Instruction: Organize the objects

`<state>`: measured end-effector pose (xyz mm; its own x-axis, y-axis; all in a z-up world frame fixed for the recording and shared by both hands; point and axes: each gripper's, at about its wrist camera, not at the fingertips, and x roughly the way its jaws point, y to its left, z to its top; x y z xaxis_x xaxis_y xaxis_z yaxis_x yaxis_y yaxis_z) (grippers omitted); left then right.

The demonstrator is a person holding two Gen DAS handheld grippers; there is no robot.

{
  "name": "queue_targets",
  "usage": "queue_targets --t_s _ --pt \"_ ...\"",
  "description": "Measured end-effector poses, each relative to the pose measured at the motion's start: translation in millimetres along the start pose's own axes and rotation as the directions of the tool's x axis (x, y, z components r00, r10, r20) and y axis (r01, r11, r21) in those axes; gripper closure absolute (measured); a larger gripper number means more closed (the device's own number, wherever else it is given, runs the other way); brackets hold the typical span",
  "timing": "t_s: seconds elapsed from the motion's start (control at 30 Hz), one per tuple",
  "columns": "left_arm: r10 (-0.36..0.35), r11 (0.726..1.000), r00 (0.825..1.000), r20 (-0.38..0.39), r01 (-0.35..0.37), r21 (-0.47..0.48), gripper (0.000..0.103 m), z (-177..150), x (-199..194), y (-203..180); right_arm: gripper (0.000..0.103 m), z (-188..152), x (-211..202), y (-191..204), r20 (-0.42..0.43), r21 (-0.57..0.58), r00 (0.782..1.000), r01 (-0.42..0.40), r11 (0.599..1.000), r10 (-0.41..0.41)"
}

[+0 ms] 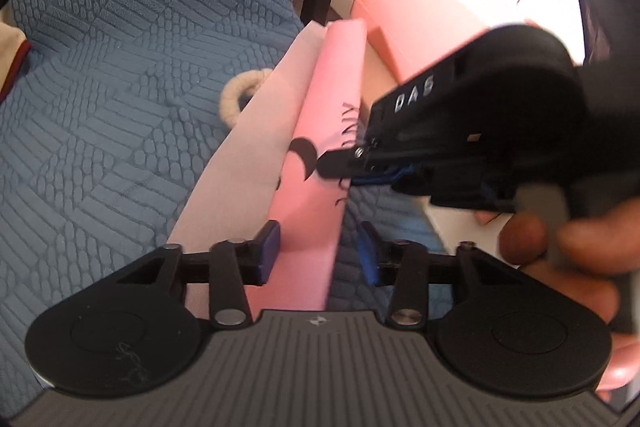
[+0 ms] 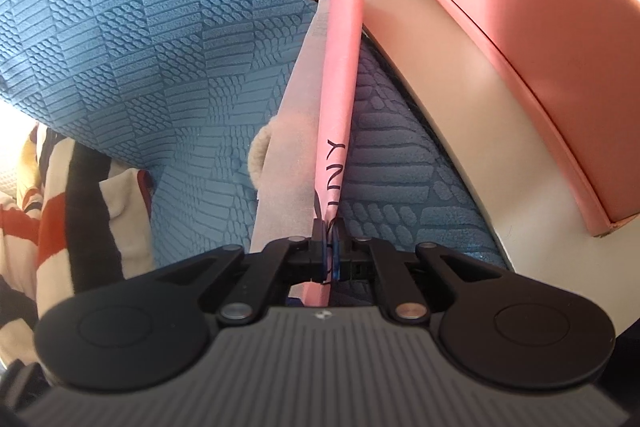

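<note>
Blue quilted upholstery (image 1: 120, 75), embossed in blocks of ribs and scales, fills the background of both wrist views, with a pink-lidded box (image 2: 520, 39) on a cream base lying to the right. Across the fabric runs a flattened pink paper bag (image 1: 320, 131), long and narrow when seen edge-on, with black hand-drawn letters and a dark crescent shape on its side and a paler, whitish panel along its left face. A loop of cream rope handle (image 1: 240, 95) shows just beyond that pale panel.

In the right wrist view, the right gripper (image 2: 329, 251) is clamped on the near end of the bag (image 2: 340, 79), its blue pads squeezed together on the pink paper just below the lettering, so the bag stretches away from the claw toward the box.

In the left wrist view, the left gripper (image 1: 320, 247) stands partly apart: the bag's pink edge passes between its blue pads, lying against the left pad, while the right pad is clear of it. A hand (image 1: 580, 259) holds the right gripper's body (image 1: 480, 131) at the frame's right.
</note>
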<state>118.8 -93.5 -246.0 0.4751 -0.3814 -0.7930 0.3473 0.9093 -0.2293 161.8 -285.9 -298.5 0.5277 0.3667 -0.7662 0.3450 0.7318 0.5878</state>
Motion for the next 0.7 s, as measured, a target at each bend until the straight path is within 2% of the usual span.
queue_targets --t_s 0.03,0.1,0.23,0.3,0.43,0.57,0.63,0.7 --pt "0.008 1.0 1.0 0.0 -0.008 -0.002 0.069 -1 1 2 0.097 0 0 -1 -0.004 0.003 1.0 0.005 1.0 -0.005" --pt "-0.019 0.999 1.0 0.004 0.019 -0.025 0.079 0 0 7 0.095 1 1 -3 -0.009 0.021 1.0 0.007 1.0 -0.007" --pt "-0.06 0.991 0.998 0.023 0.062 -0.117 0.084 1 -1 18 0.091 1 0 -4 0.0 0.031 1.0 0.003 1.0 -0.003" --pt "-0.114 0.971 0.993 0.03 0.117 -0.21 0.084 1 -1 31 0.091 2 -3 -1 0.012 0.016 1.0 -0.007 1.0 0.007" --pt "-0.205 0.89 0.977 0.061 0.212 -0.404 0.084 0 2 59 0.088 6 -11 9 0.056 -0.031 0.998 -0.028 0.999 0.03" --pt "-0.268 0.764 0.957 0.108 0.28 -0.581 0.085 -5 8 88 0.087 7 -12 16 0.078 -0.051 0.995 -0.052 0.997 0.056" --pt "-0.265 0.72 0.956 0.123 0.281 -0.634 0.088 -8 8 98 0.087 5 -9 18 0.075 -0.056 0.995 -0.058 0.997 0.062" --pt "-0.25 0.694 0.961 0.119 0.263 -0.67 0.09 -12 10 105 0.087 3 -4 22 0.064 -0.053 0.995 -0.07 0.996 0.073"
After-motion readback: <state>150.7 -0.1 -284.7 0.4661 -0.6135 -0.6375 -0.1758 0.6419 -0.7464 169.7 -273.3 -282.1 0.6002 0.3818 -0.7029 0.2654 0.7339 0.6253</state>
